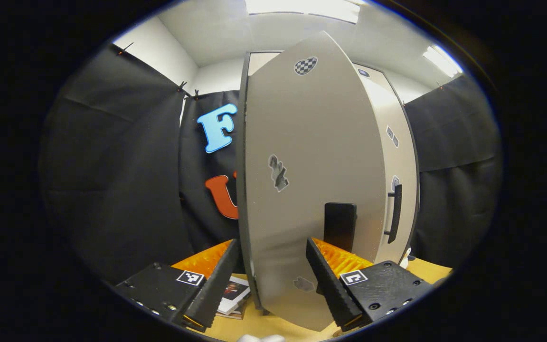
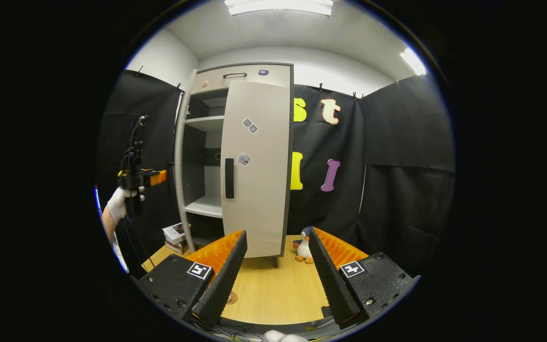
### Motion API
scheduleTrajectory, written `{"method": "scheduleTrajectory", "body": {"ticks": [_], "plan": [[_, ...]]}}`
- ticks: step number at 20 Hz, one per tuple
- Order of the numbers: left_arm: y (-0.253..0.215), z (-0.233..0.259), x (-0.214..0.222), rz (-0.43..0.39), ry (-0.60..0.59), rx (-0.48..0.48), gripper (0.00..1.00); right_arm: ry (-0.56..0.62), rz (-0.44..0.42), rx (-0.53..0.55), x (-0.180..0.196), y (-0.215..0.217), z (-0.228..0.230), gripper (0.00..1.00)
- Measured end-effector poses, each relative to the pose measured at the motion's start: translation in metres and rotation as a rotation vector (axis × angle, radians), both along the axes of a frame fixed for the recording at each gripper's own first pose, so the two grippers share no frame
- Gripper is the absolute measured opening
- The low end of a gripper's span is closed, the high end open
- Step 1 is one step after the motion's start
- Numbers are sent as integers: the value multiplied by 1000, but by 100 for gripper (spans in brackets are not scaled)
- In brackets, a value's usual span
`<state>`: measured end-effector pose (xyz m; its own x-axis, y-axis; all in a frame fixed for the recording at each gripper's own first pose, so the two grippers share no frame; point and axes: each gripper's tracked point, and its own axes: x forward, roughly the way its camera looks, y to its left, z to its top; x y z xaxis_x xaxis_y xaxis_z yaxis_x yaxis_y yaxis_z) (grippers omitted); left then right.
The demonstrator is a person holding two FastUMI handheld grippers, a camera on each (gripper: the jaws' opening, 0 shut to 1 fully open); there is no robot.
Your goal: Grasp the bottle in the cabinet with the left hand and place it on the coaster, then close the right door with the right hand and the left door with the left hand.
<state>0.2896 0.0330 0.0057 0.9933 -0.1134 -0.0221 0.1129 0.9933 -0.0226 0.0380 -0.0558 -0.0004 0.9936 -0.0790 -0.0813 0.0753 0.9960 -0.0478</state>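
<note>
Wooden table (image 2: 273, 289) bears the cabinet (image 2: 235, 161); black cloth behind.

The left door (image 1: 311, 190) looks like smooth, matt laminated board, with a dark matt plastic handle (image 1: 340, 225) at about 5 o'clock on its face. The right door (image 2: 257, 166) has the same matt pale finish. The table (image 2: 273, 289) shows a light wood grain with a slight sheen. The booth wall (image 2: 397, 166) is matt black cloth, creased. The penguin toy (image 2: 304, 245) looks soft and plush
</note>
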Motion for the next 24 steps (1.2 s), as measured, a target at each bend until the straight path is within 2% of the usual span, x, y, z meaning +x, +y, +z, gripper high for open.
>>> {"method": "scheduleTrajectory", "body": {"ticks": [1, 6, 11, 15, 18, 21, 24], "plan": [[-2, 0, 3, 10, 0, -1, 95, -4, -3, -1, 0, -1, 1, 81], [-15, 5, -16, -15, -11, -32, 96, -35, -19, 19, 0, -3, 11, 81], [-30, 20, -65, -54, -50, -16, 96, -50, -18, 34, 10, 4, 16, 81], [-46, 10, -111, -95, -34, -40, 96, -60, 1, 33, 18, 16, 13, 81], [-43, -6, -145, -71, -8, -45, 96, -74, 2, 13, 20, 21, 10, 81], [-34, -9, -172, -15, -31, -13, 96, -85, 21, 4, 21, 29, 3, 81], [-33, -7, -191, 9, -35, -23, 96, -81, 44, 14, 24, 35, -3, 81]]}}
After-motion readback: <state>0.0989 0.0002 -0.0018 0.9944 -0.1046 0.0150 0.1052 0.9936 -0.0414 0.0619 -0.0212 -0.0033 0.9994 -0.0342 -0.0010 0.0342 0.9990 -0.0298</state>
